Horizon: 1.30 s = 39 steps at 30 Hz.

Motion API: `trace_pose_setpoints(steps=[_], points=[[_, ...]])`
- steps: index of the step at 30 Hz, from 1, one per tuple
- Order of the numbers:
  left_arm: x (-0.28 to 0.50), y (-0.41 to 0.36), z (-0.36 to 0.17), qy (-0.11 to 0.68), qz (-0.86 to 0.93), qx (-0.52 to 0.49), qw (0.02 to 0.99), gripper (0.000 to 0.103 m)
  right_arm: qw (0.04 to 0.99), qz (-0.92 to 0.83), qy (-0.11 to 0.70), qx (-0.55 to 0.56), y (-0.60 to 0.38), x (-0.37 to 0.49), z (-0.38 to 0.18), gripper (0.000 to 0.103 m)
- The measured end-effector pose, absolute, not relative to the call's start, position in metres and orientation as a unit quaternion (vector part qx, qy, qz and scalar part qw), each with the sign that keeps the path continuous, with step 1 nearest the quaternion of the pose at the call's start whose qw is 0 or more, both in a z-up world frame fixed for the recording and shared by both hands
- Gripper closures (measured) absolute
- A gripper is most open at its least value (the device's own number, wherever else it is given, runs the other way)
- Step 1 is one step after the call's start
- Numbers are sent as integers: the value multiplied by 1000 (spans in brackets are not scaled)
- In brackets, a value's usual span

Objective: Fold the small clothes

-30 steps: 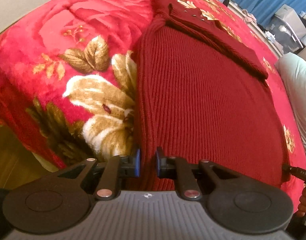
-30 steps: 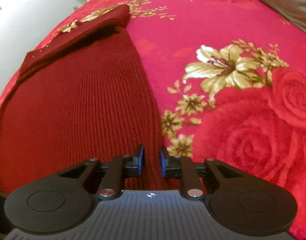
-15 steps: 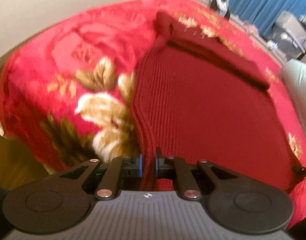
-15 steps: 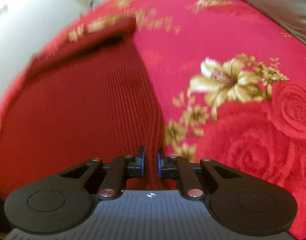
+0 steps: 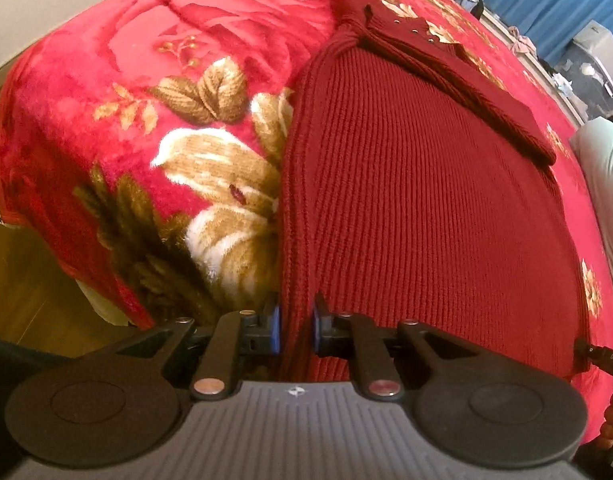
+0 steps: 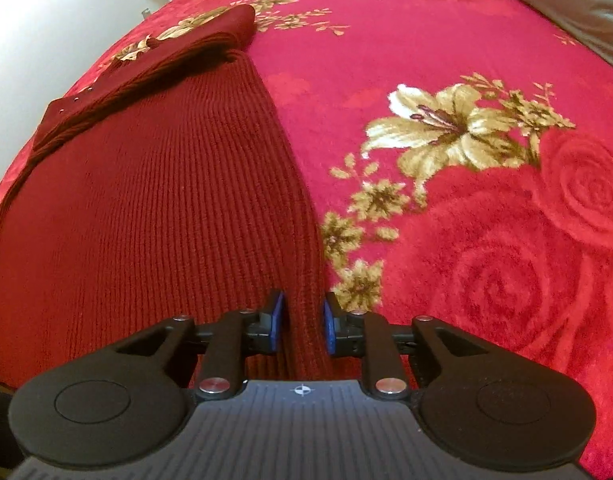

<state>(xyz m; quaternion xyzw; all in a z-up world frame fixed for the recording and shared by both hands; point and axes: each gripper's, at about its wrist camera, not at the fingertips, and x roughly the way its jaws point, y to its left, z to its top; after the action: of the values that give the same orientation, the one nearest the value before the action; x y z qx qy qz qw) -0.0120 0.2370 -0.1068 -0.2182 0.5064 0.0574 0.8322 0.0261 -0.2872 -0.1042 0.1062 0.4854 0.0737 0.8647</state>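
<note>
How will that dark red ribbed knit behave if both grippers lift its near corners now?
The dark red knit will probably sag between the left gripper and right gripper: it drapes flat on the floral blanket. Its thick ribs suggest some weight, and the plush pile may drag at it. The sleeve folded across the top may slide off.

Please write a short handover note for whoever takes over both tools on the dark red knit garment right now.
Left tool: shut on the near left corner of the dark red knit garment, knit bunched between its blue pads.
Right tool: shut on the near right corner of the same hem, also pinching a fold of knit.
The garment lies flat on the red floral blanket; at its far end a strip with small studs is already folded across the body.
Done: far-end fold, both near corners gripped.
Left: probably lift both corners together and carry the hem toward the far end, then release and smooth. Keep both grips level so it does not skew.
</note>
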Motion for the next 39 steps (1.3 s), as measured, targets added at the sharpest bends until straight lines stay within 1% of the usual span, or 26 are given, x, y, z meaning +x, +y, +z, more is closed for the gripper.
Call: trace_pose_setpoints(steps=[5, 9, 12, 14, 16, 21, 22, 23, 24, 26, 31, 36, 39], points=[[-11, 236, -108, 513, 60, -212, 830, 86, 867, 79, 485, 88, -281, 24, -104, 79], [-11, 238, -109, 516, 65, -214, 827, 81, 869, 80, 482, 84, -279, 22, -103, 83], [-12, 239, -110, 520, 65, -220, 823, 81, 869, 86, 479, 87, -279, 21, -101, 85], [-13, 238, -111, 522, 63, -223, 821, 81, 869, 91, 478, 94, -280, 21, -100, 84], [-14, 235, -111, 523, 61, -221, 821, 82, 867, 89, 480, 97, -281, 22, -101, 80], [-15, 233, -111, 524, 61, -214, 822, 81, 868, 90, 482, 82, -277, 22, -102, 80], [-15, 233, -111, 521, 62, -215, 824, 82, 868, 89, 481, 83, -277, 22, -101, 83], [-16, 233, -110, 518, 63, -213, 826, 87, 869, 87, 480, 85, -278, 21, -100, 85], [-16, 232, -109, 515, 63, -209, 829, 89, 870, 86, 477, 89, -279, 21, -99, 90], [-17, 228, -104, 506, 61, -199, 837, 90, 873, 88, 468, 103, -283, 21, -95, 91], [-24, 219, -70, 462, 37, -182, 867, 91, 888, 115, 410, 175, -298, 14, -65, 92], [-35, 206, -18, 403, -10, -155, 902, 92, 888, 143, 347, 266, -325, 7, -24, 93], [-38, 206, 11, 375, -24, -155, 914, 93, 890, 152, 316, 290, -334, 1, -5, 94]])
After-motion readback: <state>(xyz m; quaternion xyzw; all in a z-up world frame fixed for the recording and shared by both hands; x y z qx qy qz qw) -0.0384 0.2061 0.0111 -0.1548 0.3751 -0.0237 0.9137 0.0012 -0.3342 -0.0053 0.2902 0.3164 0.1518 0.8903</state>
